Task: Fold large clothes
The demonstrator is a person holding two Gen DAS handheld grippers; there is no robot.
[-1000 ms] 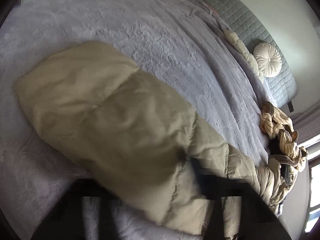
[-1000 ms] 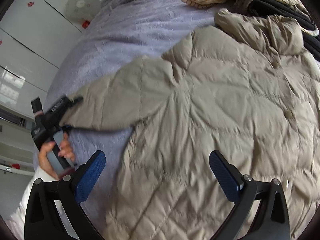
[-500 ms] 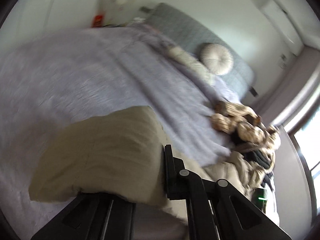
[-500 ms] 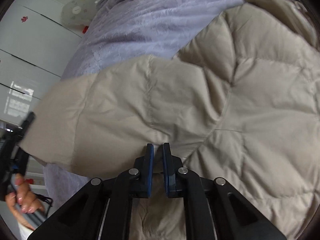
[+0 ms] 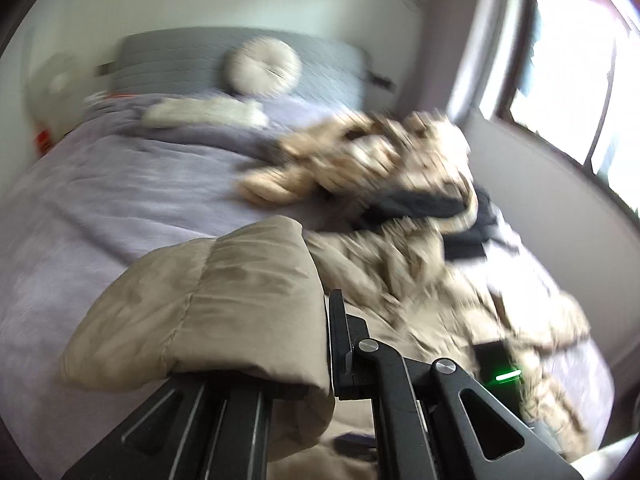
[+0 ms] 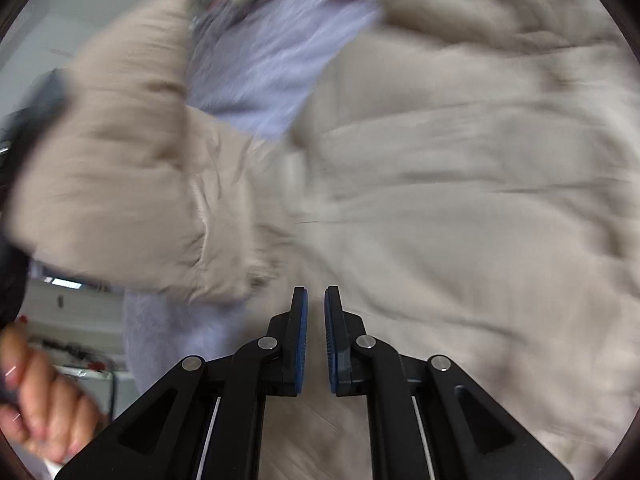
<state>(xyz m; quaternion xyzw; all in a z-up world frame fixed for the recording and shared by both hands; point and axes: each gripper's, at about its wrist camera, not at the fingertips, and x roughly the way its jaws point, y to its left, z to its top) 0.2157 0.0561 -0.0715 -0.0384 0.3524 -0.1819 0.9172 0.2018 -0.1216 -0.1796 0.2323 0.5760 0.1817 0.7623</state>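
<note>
A beige quilted puffer jacket (image 6: pixel 460 200) lies spread on a lavender bedspread (image 5: pixel 100 200). My left gripper (image 5: pixel 326 320) is shut on the jacket's sleeve (image 5: pixel 224 300), which drapes over its left finger and hangs raised above the bed. From the right wrist view this sleeve (image 6: pixel 120 160) is a blurred mass at the left, lifted beside the jacket body. My right gripper (image 6: pixel 316 296) points down at the jacket near the sleeve's root. Its blue pads are closed to a narrow slit with beige fabric in it.
A heap of striped and dark clothes (image 5: pixel 380 160) lies beyond the jacket near the window (image 5: pixel 580 60). A round cushion (image 5: pixel 262 66) leans on the grey headboard (image 5: pixel 172 60). A person's hand (image 6: pixel 36 412) shows at the lower left, off the bed's edge.
The right jaws went from wide open to closed on the jacket. The left gripper rose and rolled, swinging the sleeve up off the bed.
</note>
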